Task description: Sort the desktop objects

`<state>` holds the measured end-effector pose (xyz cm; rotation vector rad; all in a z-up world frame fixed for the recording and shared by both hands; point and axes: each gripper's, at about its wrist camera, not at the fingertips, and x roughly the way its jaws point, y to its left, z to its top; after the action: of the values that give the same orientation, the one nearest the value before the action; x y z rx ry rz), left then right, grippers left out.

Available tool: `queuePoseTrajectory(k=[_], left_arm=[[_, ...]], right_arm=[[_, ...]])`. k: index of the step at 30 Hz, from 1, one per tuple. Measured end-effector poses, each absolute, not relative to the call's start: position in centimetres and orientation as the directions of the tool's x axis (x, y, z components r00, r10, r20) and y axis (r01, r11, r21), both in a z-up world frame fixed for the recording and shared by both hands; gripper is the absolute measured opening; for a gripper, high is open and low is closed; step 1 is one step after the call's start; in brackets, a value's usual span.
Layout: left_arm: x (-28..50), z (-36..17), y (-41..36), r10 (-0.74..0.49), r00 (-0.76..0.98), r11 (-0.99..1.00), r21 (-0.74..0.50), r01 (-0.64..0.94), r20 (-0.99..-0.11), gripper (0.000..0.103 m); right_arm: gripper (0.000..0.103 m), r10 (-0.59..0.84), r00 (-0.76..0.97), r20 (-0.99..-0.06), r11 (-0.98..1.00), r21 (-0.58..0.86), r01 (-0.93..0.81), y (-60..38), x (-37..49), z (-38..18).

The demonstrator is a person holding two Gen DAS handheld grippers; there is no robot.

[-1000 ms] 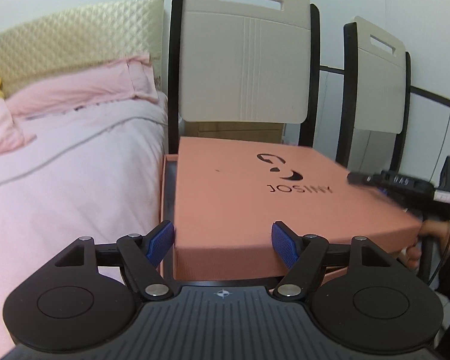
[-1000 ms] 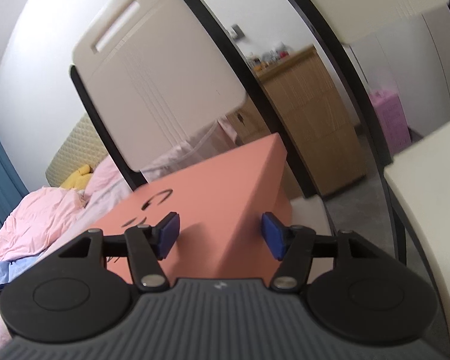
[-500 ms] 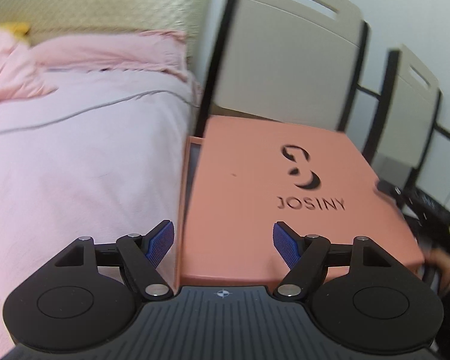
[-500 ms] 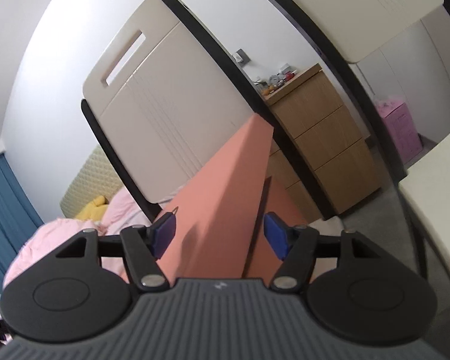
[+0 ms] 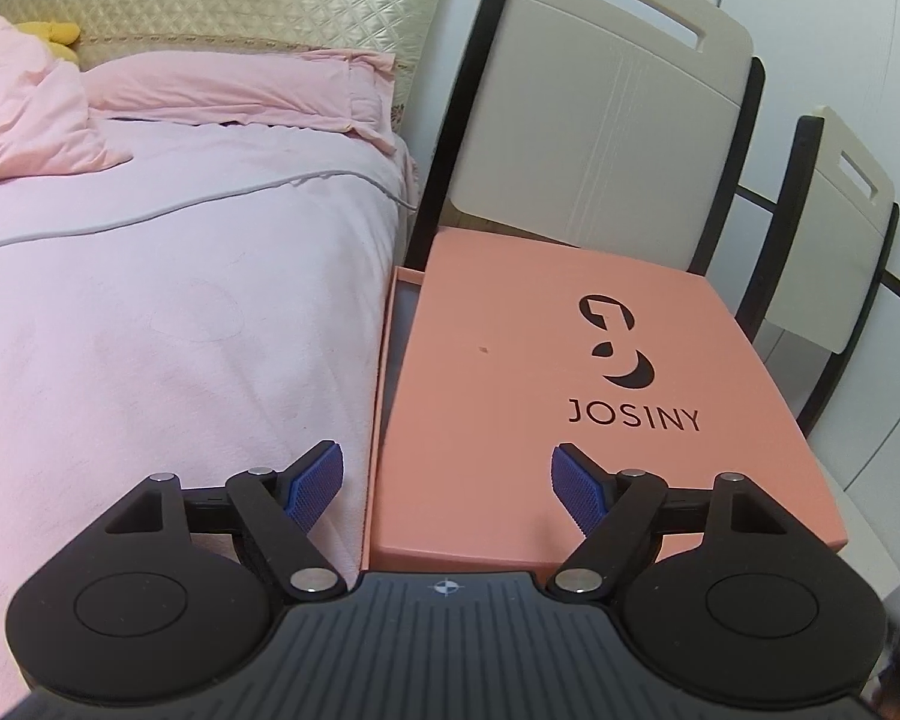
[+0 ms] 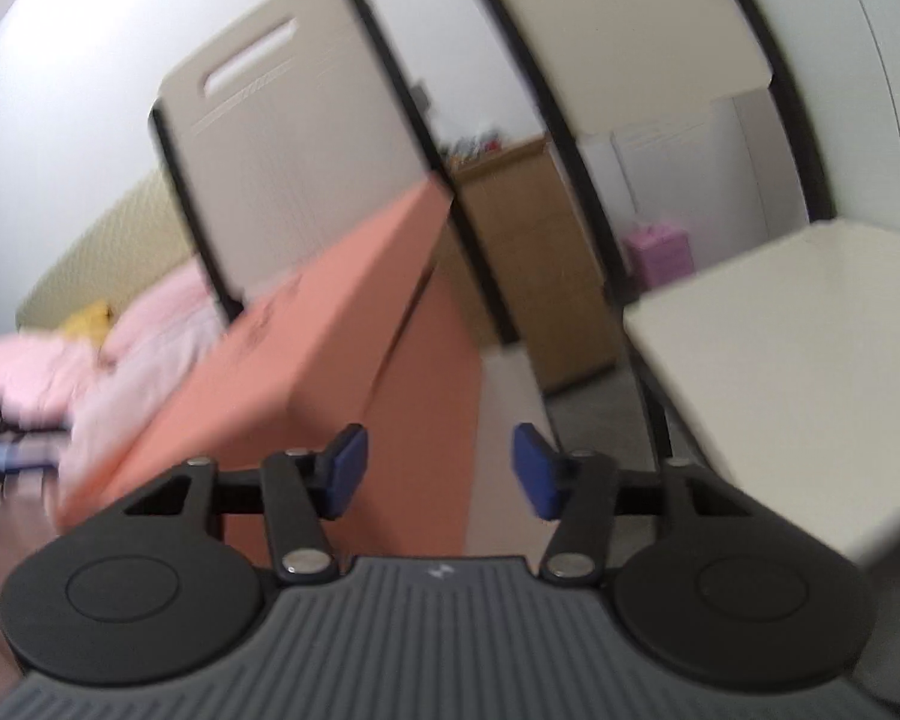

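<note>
A salmon-pink box (image 5: 510,372) printed JOSINY lies on a chair seat beside the bed. Its lid sits shifted to the right, so the tray's left wall (image 5: 390,324) shows. My left gripper (image 5: 447,483) hovers over the box's near edge, its jaws opening and pressing on nothing. In the blurred right wrist view the box's near corner (image 6: 390,360) stands just beyond my right gripper (image 6: 440,468). Those jaws are closing, and both blue pads (image 6: 345,468) are clear of the box.
A bed with a pink sheet (image 5: 150,312), a pillow and a yellow toy (image 5: 48,33) borders the box on the left. Behind it are the chair back (image 5: 600,108) and a second chair (image 6: 780,372). A wooden cabinet (image 6: 522,252) and a pink bin (image 6: 660,246) stand farther off.
The left view has rolled and now looks down on the lid; the right gripper has left its right edge. The right gripper has pulled back from the box's corner, its jaws a little narrower.
</note>
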<state>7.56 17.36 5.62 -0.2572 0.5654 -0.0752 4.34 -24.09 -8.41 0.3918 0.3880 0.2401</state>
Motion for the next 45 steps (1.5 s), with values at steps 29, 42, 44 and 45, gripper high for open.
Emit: queuePoseTrajectory(k=[29,42,44,45], left_arm=[[7.4,5.7,17.5,-0.133,0.84,0.964,-0.264,-0.013,-0.527,0.08],[7.0,5.1,15.9,-0.129,0.821,0.975,-0.222,0.002,-0.556,0.08],[6.6,4.7,15.3,-0.13,0.813,0.978,-0.211,0.009,-0.568,0.08],[6.3,4.6,15.0,-0.132,0.809,0.979,-0.206,0.014,-0.573,0.08]], right_arm=[[0.036,0.219,0.926,-0.307,0.96,0.236,-0.149,-17.5,5.7,-11.1],[0.035,0.223,0.913,-0.341,0.962,0.229,-0.149,-18.9,6.3,-10.5],[0.035,0.215,0.913,-0.346,0.963,0.228,-0.14,-19.2,6.3,-10.4],[0.035,0.211,0.914,-0.348,0.964,0.229,-0.135,-19.4,6.3,-10.4]])
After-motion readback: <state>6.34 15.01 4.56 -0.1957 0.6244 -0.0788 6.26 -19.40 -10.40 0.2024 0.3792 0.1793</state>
